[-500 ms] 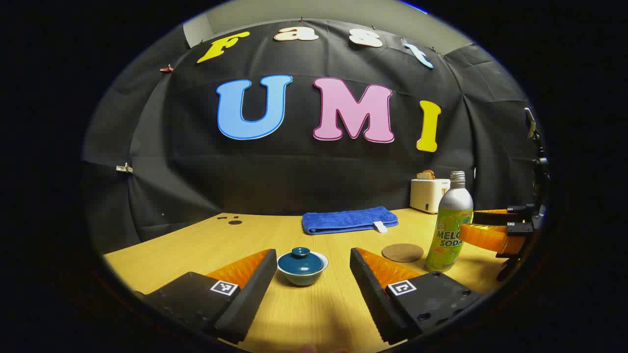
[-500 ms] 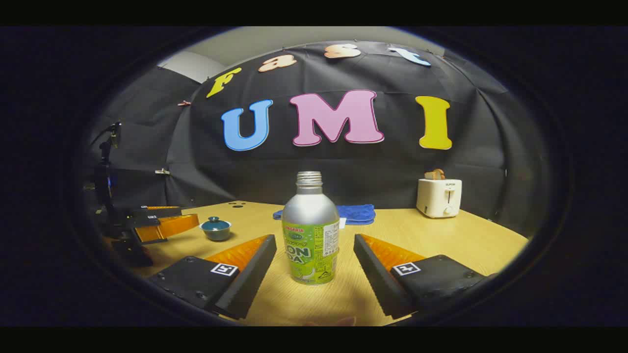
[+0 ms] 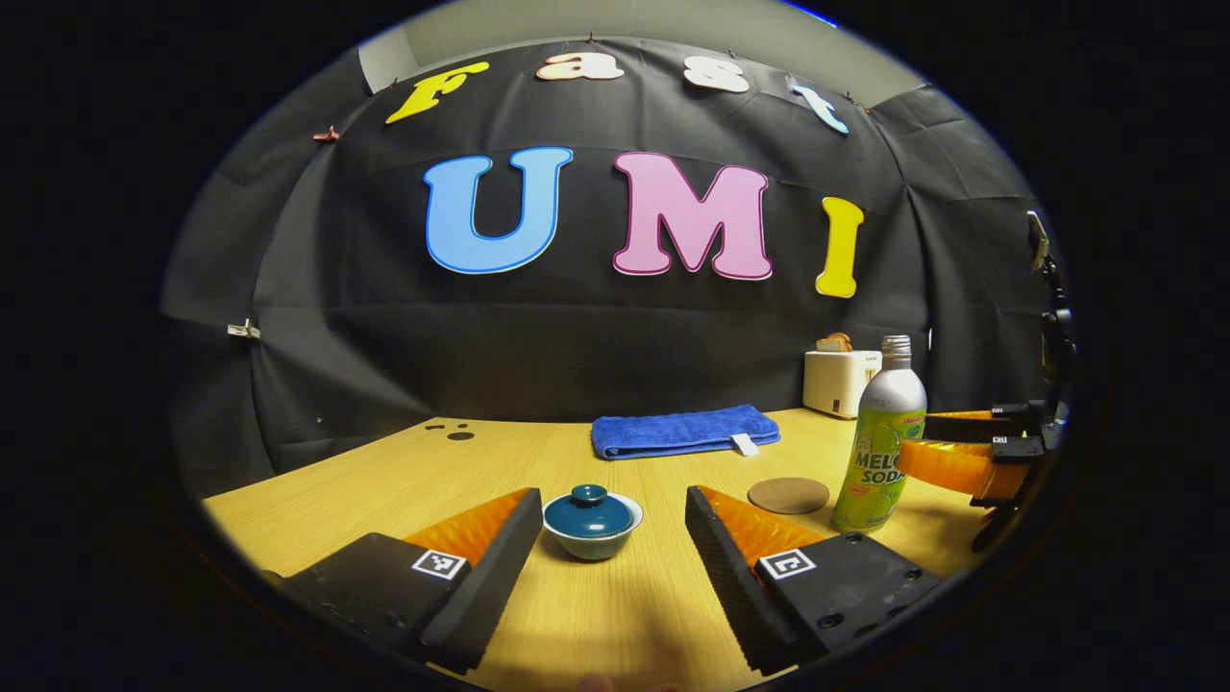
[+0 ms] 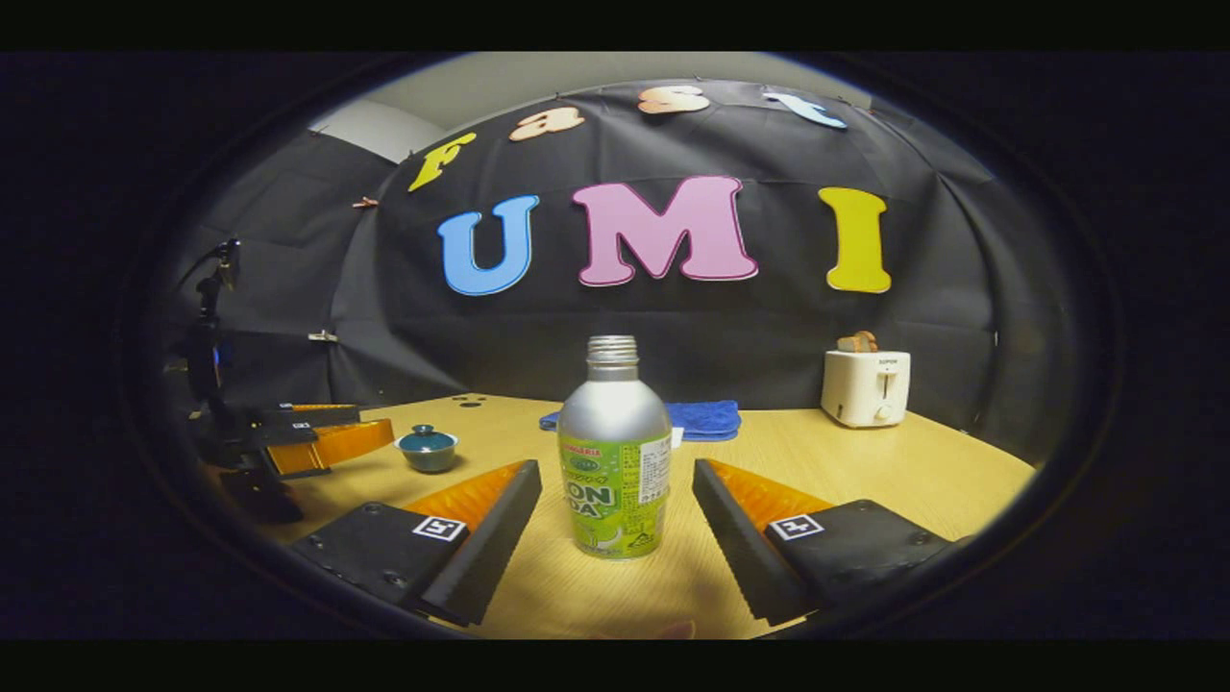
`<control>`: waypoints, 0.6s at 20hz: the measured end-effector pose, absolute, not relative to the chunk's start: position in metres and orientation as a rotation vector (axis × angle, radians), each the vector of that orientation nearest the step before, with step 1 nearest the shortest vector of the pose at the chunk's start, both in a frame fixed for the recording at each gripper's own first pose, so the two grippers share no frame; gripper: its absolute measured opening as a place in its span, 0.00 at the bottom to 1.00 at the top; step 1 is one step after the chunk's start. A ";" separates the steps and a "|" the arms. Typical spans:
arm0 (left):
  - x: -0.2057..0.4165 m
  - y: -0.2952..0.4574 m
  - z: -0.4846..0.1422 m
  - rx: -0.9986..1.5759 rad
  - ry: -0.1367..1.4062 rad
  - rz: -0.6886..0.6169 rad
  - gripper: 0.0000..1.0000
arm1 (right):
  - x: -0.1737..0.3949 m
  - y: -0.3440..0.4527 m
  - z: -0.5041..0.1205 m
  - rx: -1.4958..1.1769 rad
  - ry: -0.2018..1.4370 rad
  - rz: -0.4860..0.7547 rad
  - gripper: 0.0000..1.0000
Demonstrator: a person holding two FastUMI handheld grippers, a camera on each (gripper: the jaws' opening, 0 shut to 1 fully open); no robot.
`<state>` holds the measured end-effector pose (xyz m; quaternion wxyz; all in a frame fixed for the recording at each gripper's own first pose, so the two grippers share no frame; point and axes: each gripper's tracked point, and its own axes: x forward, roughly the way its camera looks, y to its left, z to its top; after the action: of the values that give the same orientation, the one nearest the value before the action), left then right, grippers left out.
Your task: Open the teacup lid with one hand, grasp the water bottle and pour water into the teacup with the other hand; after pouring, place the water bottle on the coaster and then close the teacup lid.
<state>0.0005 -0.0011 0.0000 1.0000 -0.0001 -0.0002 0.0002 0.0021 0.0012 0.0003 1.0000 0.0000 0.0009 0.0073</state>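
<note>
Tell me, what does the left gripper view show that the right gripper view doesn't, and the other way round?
Left gripper view's own: a round brown coaster on the table beside the water bottle, and the left gripper open, framing the lidded teacup. Right gripper view's own: the right gripper open on either side of the bottle, not touching it. Shared: teacup, bottle, blue towel, toaster, wooden table.

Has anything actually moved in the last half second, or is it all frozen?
Barely. In the right gripper view the bottle has slid slightly rightward, so the right gripper shifted a little. Nothing was grasped or released. Teacup, its lid, and coaster stayed put.
</note>
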 end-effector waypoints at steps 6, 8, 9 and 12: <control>0.004 -0.001 0.001 0.000 -0.002 0.001 0.95 | 0.002 0.002 0.000 0.000 0.002 0.015 0.98; 0.011 0.001 0.001 0.001 -0.004 -0.001 0.95 | 0.001 0.002 0.000 0.000 0.002 0.015 0.98; 0.018 -0.001 0.000 0.002 -0.003 -0.014 0.95 | 0.002 0.002 0.000 0.000 0.003 0.016 0.98; 0.038 0.001 0.000 0.005 -0.001 -0.029 0.95 | 0.003 0.002 0.000 0.000 0.003 0.016 0.98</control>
<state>0.0382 0.0011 0.0000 0.9999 0.0023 -0.0006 -0.0145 0.0025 0.0016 0.0005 1.0000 -0.0002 0.0013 0.0079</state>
